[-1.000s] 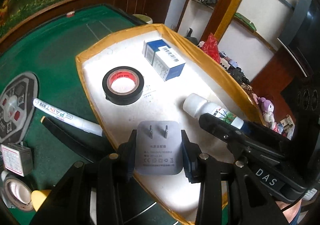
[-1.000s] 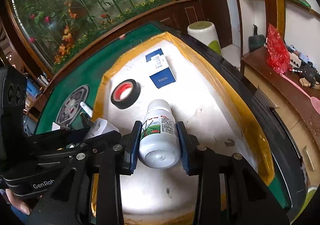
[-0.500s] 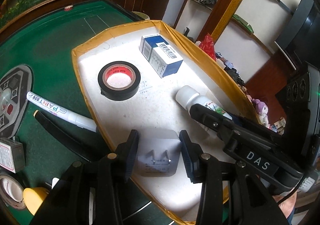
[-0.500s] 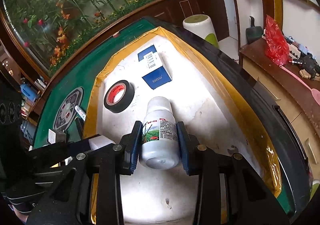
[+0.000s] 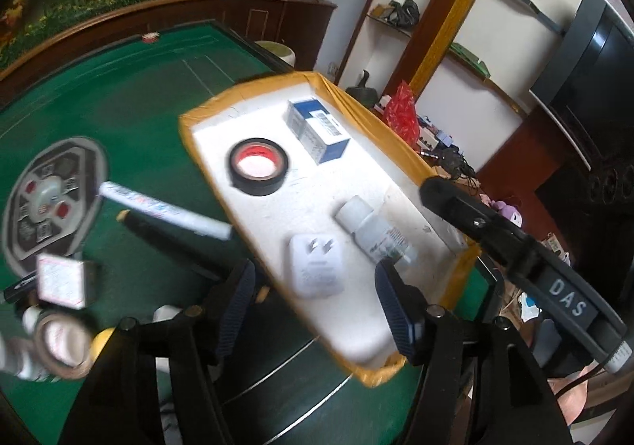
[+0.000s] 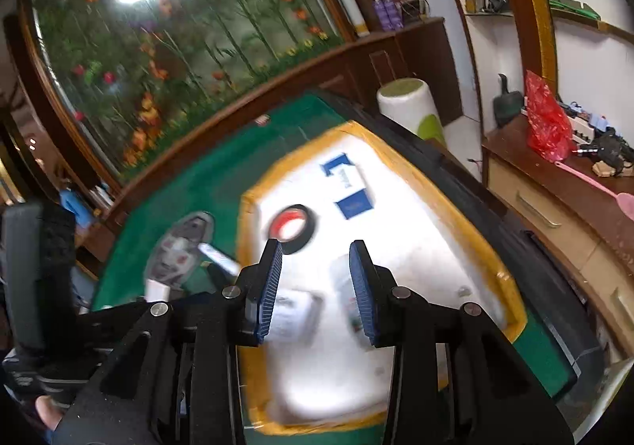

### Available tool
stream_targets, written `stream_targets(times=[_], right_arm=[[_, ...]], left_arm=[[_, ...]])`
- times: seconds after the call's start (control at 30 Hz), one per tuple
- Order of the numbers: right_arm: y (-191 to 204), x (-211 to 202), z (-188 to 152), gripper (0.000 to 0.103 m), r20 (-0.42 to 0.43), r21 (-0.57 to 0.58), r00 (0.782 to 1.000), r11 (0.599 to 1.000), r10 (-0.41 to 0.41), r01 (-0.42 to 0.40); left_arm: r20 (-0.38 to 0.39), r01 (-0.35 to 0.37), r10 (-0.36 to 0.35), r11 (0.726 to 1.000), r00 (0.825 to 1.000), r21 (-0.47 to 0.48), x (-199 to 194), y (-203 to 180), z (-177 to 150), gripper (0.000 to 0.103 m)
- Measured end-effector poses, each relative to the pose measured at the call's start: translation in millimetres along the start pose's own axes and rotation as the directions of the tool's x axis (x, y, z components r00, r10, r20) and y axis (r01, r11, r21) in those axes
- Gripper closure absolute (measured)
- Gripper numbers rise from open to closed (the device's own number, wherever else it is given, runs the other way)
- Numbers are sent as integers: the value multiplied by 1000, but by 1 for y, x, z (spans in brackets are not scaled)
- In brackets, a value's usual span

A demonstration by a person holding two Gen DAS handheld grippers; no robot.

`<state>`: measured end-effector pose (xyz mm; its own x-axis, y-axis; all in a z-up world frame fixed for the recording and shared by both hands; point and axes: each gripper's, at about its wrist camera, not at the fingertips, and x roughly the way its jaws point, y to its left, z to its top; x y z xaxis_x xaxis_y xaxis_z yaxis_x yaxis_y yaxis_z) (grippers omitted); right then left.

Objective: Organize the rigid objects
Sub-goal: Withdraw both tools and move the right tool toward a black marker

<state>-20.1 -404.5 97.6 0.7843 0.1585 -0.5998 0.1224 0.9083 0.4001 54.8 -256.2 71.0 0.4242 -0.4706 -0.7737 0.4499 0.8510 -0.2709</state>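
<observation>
Both claws, left and right, gape empty; next I'd reach left for the marker, gripping mid-barrel.

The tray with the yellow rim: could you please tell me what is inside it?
The tray holds a tape roll, blue-white box, white plug and bottle. Its near corner is hidden by the gripper finger.

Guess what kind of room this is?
Probably a home game room: a green felt mahjong table with a central control panel, a wooden cabinet cluttered with household odds and ends, and wall shelves.
</observation>
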Motion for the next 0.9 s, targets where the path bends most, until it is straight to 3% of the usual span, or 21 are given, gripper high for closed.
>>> stream_targets(times=[0.23,0.37,0.57,0.73,0.9], right_arm=[[49,-14,-27,68,-15,-50,986,985,165,-165],[88,-2,-53,68,-113,-135,965,959,235,-250],[109,20,-85,68,-226,-185,947,945,228,-272],[101,33,-98,68,-272,-158,938,952,214,-263],[98,40,-99,68,-285,-138,935,957,210,-256]], left_arm=[[97,-48,51,998,994,-26,-58,45,-26,39],[139,-103,109,993,984,-51,-88,79,-48,39],[178,-198,210,977,961,-85,-120,126,-84,35],[136,-310,324,944,936,-114,-112,158,-102,31],[86,-322,335,937,938,-135,-88,175,-94,31]])
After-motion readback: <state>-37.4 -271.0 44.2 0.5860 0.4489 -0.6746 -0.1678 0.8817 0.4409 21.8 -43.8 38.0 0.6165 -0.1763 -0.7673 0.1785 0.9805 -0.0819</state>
